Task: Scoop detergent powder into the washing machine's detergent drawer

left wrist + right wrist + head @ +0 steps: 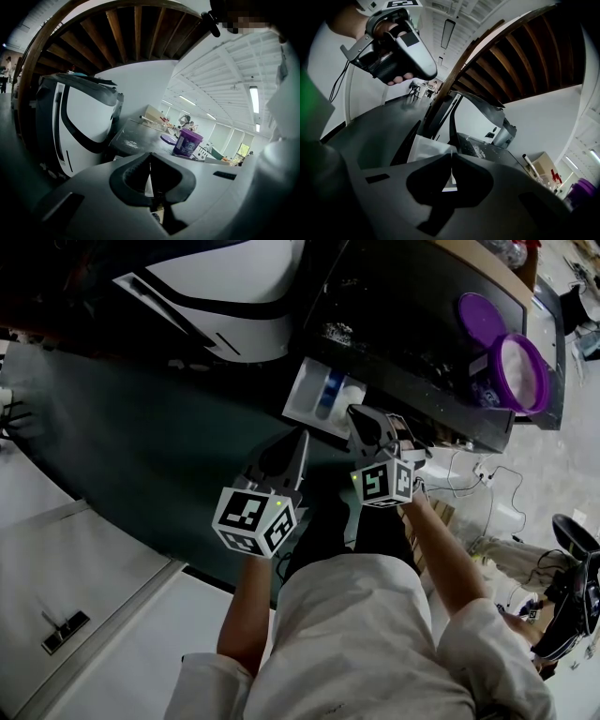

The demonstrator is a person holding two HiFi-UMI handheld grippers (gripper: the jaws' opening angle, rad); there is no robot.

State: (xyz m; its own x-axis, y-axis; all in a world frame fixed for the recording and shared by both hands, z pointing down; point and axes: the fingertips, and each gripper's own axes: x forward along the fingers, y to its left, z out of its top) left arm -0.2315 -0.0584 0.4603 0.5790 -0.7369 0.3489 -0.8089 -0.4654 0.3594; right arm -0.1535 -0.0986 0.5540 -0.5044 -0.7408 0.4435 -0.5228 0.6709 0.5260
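The washing machine's white detergent drawer (317,397) stands pulled out, with blue inserts inside; it also shows in the right gripper view as a white drawer (427,149). An open purple detergent tub (521,371) sits on the machine's dark top, its purple lid (479,319) beside it. The same tub (187,142) appears far off in the left gripper view. My left gripper (298,439) is shut and empty, below the drawer. My right gripper (362,414) is shut and empty too, just right of the drawer's front. No scoop is visible.
Spilled powder (337,331) lies on the machine top. The white, black-trimmed machine body (220,287) fills the upper left. The dark floor (141,437) lies below it. Cables and a power strip (483,470) lie at the right.
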